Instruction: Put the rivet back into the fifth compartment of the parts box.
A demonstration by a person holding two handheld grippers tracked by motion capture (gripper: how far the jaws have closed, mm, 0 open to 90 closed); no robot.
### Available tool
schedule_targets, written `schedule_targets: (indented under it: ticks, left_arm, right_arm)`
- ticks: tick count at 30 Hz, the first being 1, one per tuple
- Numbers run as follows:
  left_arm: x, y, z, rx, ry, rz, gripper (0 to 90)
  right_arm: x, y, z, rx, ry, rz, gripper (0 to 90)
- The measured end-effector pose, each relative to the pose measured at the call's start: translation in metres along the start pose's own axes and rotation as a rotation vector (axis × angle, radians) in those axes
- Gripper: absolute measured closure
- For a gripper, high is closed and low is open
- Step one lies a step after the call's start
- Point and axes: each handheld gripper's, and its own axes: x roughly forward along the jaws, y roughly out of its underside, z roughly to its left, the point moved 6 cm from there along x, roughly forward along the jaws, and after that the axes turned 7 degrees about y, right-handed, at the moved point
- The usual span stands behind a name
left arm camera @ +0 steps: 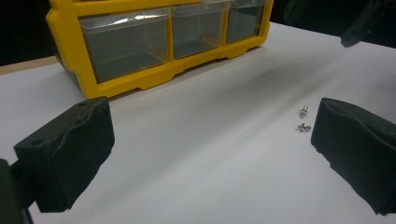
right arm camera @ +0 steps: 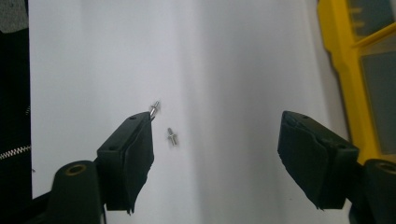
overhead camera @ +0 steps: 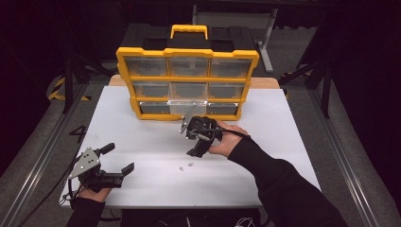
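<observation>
- We saw two small screws (overhead camera: 185, 166) lying loose on the white table (overhead camera: 142, 137), just apart from each other.
- Our right gripper (overhead camera: 201, 139) hung above them at about one o'clock, its jaws spread wide and holding nothing.
- Our left gripper (overhead camera: 118, 161) rested on the table at nine o'clock of the screws, jaws wide apart and empty.
- The yellow drawer organizer (overhead camera: 187, 84) stood at twelve o'clock, well behind.
</observation>
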Motion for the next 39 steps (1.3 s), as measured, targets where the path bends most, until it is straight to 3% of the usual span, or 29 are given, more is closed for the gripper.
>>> schedule_targets:
  ticks: [14,22,29,34,39]
  left_arm:
    - [0.0,0.0,0.0,0.0,0.002,0.002,0.3]
    - [0.0,0.0,0.0,-0.002,0.0,0.001,0.3]
    - [0.0,0.001,0.0,-0.004,0.001,0.001,0.3]
    - [0.0,0.0,0.0,-0.002,0.001,0.002,0.3]
    - [0.0,0.0,0.0,-0.002,0.001,0.001,0.3]
  right_arm:
    - [0.038,0.014,0.019,-0.01,-0.056,0.074,26.7]
    - [0.056,0.019,0.027,-0.025,-0.088,0.106,33.9]
    - [0.068,0.023,0.031,-0.033,-0.113,0.134,44.1]
    - [0.073,0.025,0.033,-0.037,-0.142,0.16,60.3]
    - [0.074,0.024,0.033,-0.051,-0.128,0.162,74.7]
